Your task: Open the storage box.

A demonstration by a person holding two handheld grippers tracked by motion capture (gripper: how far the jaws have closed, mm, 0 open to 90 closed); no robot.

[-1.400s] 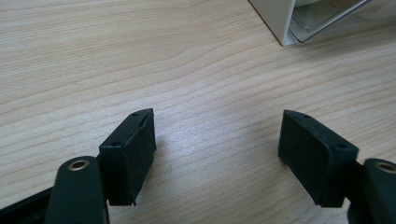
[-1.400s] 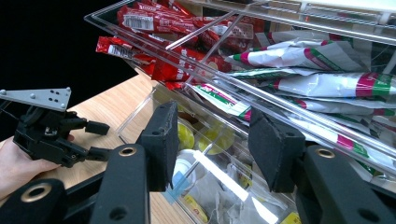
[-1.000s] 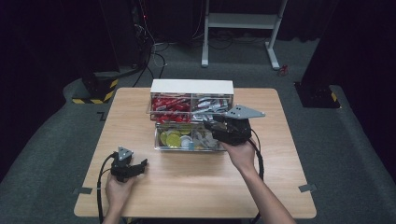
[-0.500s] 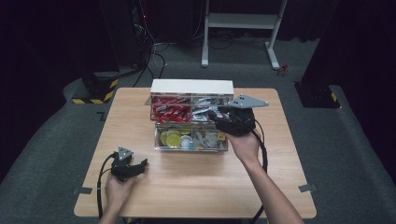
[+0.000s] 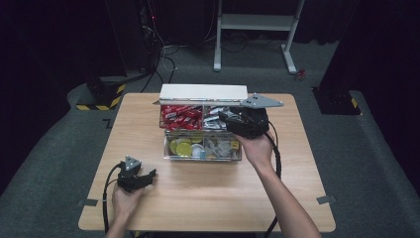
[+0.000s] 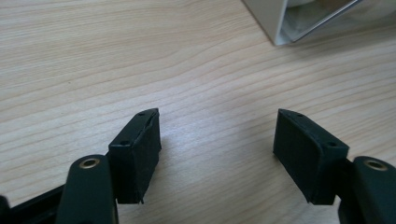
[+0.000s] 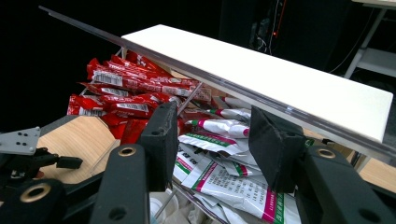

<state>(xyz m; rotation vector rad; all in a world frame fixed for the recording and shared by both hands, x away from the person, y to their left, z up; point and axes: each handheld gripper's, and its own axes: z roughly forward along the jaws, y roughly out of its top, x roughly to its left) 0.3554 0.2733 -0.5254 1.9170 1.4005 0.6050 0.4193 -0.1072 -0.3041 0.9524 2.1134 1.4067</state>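
A clear compartment box stands mid-table with its white lid raised at the back. Red packets fill the back left cell and white packets the back right. Yellow discs and pale small items lie in the front cells. My right gripper hovers over the back right cell. In the right gripper view it is open above the white packets, beside the red packets and under the lid. My left gripper rests open on bare wood.
The wooden table has bare room in front of and beside the box. The box's corner lies a little ahead of the left gripper. A white frame stand and cables sit on the dark floor behind the table.
My right gripper has moved from the box's front cells toward the back, over the white packets. The left gripper has stayed put.
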